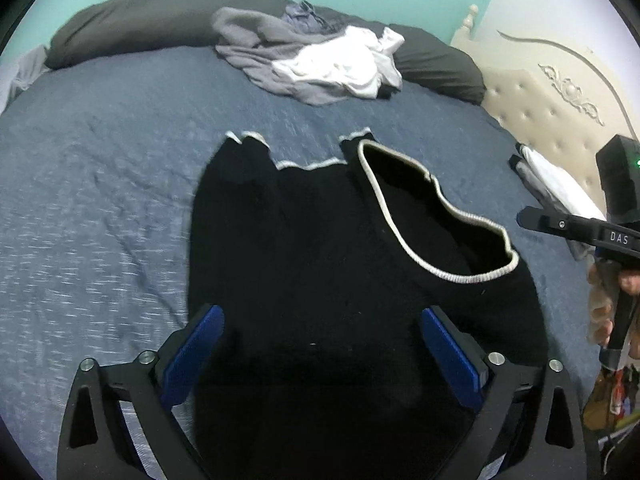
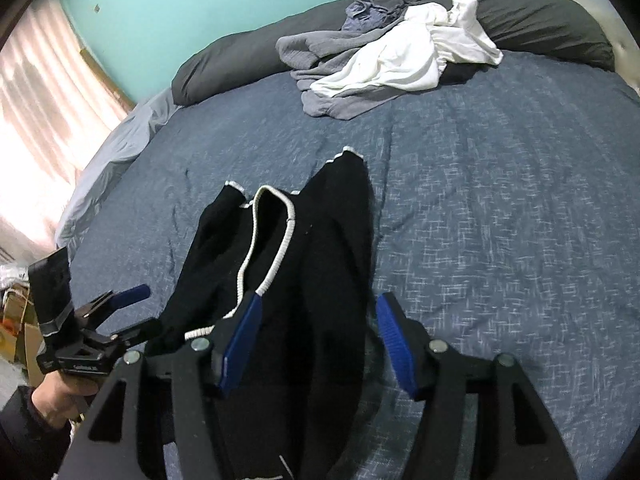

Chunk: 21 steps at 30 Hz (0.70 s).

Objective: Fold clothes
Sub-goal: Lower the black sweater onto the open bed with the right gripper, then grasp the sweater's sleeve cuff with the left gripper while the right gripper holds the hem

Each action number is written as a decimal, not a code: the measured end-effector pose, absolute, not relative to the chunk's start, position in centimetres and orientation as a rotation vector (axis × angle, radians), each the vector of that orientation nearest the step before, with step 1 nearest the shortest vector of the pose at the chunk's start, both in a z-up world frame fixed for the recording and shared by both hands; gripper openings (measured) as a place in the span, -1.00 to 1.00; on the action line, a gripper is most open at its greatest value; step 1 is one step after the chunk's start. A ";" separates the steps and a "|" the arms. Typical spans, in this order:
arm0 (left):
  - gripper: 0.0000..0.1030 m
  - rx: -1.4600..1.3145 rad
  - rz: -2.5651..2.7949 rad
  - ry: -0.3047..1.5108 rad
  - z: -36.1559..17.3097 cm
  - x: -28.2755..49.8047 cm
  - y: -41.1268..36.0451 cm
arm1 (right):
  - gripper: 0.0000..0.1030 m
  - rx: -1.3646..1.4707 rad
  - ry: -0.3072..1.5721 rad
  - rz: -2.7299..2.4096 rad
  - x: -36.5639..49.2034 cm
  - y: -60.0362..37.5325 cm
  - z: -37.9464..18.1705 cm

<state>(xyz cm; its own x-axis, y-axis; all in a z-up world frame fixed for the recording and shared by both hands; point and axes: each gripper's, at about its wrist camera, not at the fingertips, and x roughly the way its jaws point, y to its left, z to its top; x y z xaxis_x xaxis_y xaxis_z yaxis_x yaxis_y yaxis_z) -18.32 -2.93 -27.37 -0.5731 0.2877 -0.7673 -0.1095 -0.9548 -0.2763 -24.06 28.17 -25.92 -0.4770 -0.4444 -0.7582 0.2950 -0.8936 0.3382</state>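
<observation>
Looking down along both tools at a steep tilt toward the bed [image 1: 100,168], covered in a blue heathered blanket; a black sweater [image 1: 320,248] with white ribbed trim lies spread on it, close to the near edge, sleeves pointing away toward the pillows.

Left gripper [image 1: 322,360] hangs right over the near part of the sweater; its blue fingers [image 1: 192,356] stand spread about as wide as they go, one at each side of the black fabric, and I can't see either pad pressing on it, so nothing is held. In the right wrist view that same tool shows at the lower left, gripped by a hand [image 2: 56,400] in a dark sleeve.

Right gripper [image 2: 318,344] sits over the sweater's right side; its fingers [image 2: 240,344] are partly apart, roughly halfway, with a fold of black cloth running up between them; the left pad lies right by the white-trimmed neckline [image 2: 272,240], the right pad is off over bare blanket, so it isn't clamped on anything. From the left wrist view, this tool pokes in from the right edge, held in a hand [image 1: 612,304].

Farther back, a rumpled pile of grey and white clothes [image 1: 320,60] rests against long dark grey pillows [image 1: 132,24]; a cream tufted headboard [image 1: 552,112] stands at the right.
</observation>
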 end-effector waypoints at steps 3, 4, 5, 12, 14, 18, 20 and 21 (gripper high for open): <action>0.71 -1.362 2.546 -0.304 -28.6 -19.1 -2.5 | 0.18 1.274 -0.195 -2.361 -24.0 27.8 -26.2; 0.59 -1.379 2.525 -0.309 -29.1 -19.5 -2.3 | 0.18 1.271 -0.185 -2.358 -24.0 27.7 -26.3; 0.59 -1.395 2.510 -0.310 -29.5 -19.7 -2.2 | 0.18 1.268 -0.188 -2.355 -24.0 27.6 -26.4; 0.60 -1.497 2.416 -0.335 -32.2 -20.8 -1.8 | 0.18 1.259 -0.232 -2.347 -24.3 27.7 -26.9; 0.61 -1.519 2.395 -0.337 -32.7 -20.9 -1.8 | 0.18 1.262 -0.245 -2.350 -24.4 27.8 -27.1; 0.64 -1.524 2.404 -0.290 -32.8 -20.9 -1.3 | 0.18 1.265 -0.286 -2.355 -24.5 28.2 -27.3; 0.67 -1.532 2.402 -0.273 -33.1 -20.9 -1.0 | 0.18 1.267 -0.301 -2.357 -24.5 28.4 -27.3; 0.69 -1.537 2.396 -0.277 -33.2 -20.9 -1.0 | 0.18 1.269 -0.307 -2.358 -24.6 28.4 -27.3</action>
<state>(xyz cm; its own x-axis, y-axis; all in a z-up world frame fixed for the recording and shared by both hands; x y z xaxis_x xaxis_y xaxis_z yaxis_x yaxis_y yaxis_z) -20.93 -0.97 -33.16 -0.3945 0.3348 -0.8557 -0.1310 -0.9422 -0.3083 -24.55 28.42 -27.32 -0.4807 -0.4794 -0.7343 0.2755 -0.8775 0.3925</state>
